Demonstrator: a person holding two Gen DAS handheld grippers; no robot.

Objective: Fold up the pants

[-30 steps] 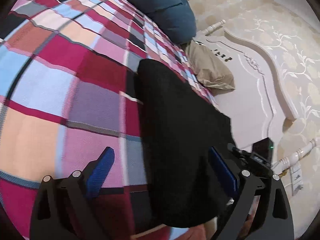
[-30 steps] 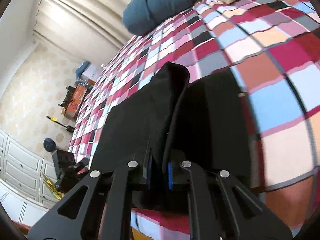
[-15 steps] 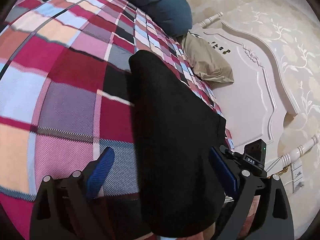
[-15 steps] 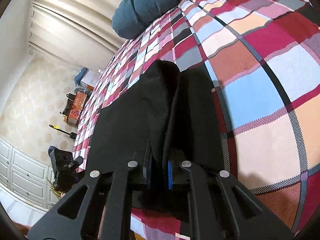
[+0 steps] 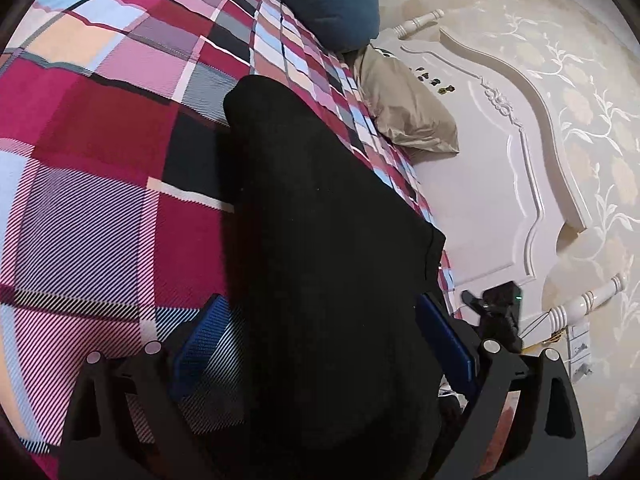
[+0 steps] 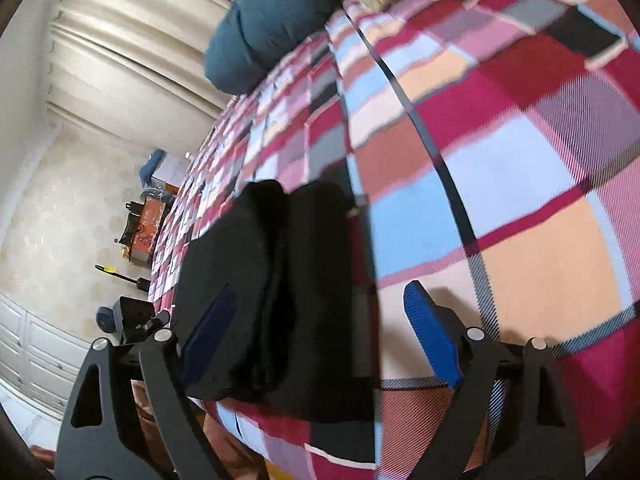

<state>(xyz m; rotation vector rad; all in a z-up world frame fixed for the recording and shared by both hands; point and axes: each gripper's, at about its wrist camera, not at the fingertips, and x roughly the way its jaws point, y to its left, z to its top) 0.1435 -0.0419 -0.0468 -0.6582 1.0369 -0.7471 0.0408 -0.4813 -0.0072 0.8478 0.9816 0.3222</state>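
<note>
My right gripper [image 6: 326, 328] stands wide, pads clear of cloth; my left gripper [image 5: 320, 346] is equally wide, nothing pinched. Between both pairs of jaws, and running ahead of them, lie the black pants [image 5: 320, 240], doubled lengthwise on the plaid bedspread [image 5: 100, 160], one layer stacked on the other, presumably so a crosswise fold can follow. Beyond the fingertips: a blue cushion [image 6: 264, 28], a tan pillow [image 5: 404, 108], the white headboard [image 5: 500, 184].
</note>
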